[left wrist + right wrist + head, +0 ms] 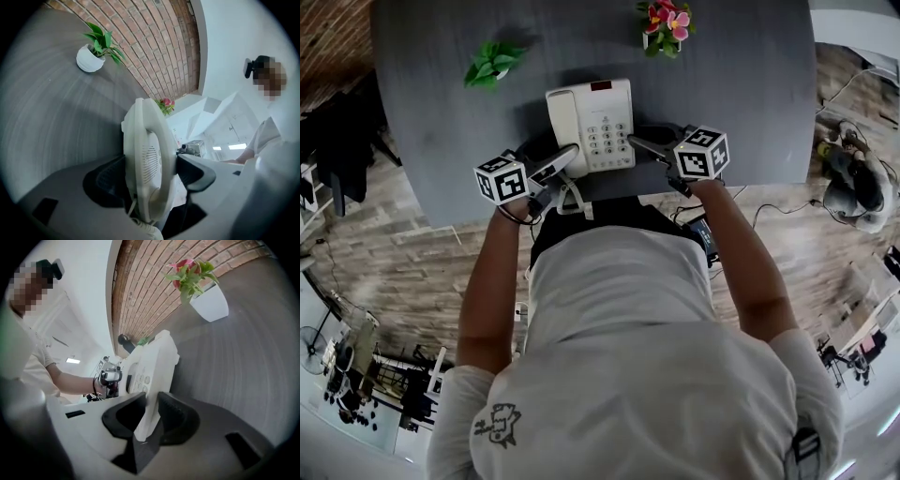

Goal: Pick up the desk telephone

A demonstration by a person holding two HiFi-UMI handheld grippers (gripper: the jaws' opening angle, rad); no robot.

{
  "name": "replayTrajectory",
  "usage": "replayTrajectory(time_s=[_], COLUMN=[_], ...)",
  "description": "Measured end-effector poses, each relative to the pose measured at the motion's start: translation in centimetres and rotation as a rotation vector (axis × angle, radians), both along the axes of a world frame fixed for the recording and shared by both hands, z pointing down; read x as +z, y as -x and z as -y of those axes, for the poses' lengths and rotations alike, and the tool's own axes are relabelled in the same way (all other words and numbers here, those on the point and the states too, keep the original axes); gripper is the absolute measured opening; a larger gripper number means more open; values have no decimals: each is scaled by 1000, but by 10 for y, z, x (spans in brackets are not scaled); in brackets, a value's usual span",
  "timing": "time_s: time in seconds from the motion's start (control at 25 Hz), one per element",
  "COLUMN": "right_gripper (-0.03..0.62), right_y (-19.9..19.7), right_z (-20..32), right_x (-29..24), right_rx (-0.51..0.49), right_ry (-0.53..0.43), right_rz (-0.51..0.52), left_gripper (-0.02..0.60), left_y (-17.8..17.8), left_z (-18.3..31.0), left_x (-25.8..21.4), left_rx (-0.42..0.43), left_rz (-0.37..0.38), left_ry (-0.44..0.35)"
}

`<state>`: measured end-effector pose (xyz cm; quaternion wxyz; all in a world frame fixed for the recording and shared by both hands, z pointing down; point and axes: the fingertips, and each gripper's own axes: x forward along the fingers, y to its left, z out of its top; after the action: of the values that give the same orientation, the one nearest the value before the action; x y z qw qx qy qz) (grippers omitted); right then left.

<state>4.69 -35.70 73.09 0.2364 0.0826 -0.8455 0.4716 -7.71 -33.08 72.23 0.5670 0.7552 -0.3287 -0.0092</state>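
A white desk telephone (592, 125) with a keypad and its handset on the left sits near the front edge of the grey table (431, 141). My left gripper (565, 159) straddles the handset side; in the left gripper view the telephone (147, 164) fills the gap of the left gripper (150, 174), whose jaws stand wide, and no firm squeeze shows. My right gripper (643, 146) is at the phone's right edge. In the right gripper view that thin edge (152, 380) sits wedged between the pads of the right gripper (151, 405), which press on it.
A green plant in a white pot (492, 63) stands at the back left, a flowering plant (666, 21) at the back right. The phone's coiled cord (572, 195) hangs over the table's front edge. A brick wall (154, 42) lies beyond the table.
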Motion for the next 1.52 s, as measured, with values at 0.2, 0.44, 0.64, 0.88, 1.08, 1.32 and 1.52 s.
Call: replayTrajectory(time_s=[0.2,0.44,0.64,0.88,1.08,1.32,1.52], right_gripper=[83,72,71,69,68,67,66], right_y=[0,-1,0,6,11,30,41], right_z=[0,0,1,-7,-10,-27,-42], right_x=[1,0,-9,-35,-64,-103,-129], right_rx=[18,30,45,83,116,164,229], right_ry=[30,28,5,-38,-99,-175,-230], right_rz=[18,-8,-7,-10,-3,19,24], left_gripper=[353,331,328,325,325,324,322], left_y=[0,0,0,6,12,32,45], left_z=[-1,0,0,-7,-11,-26,-39], left_x=[-1,-2,-10,-36,-63,-100,-123], left_rx=[0,5,32,43,70,77,107], left_rz=[11,41,55,76,92,79,74], left_ry=[-7,5,-3,-44,-81,-151,-207])
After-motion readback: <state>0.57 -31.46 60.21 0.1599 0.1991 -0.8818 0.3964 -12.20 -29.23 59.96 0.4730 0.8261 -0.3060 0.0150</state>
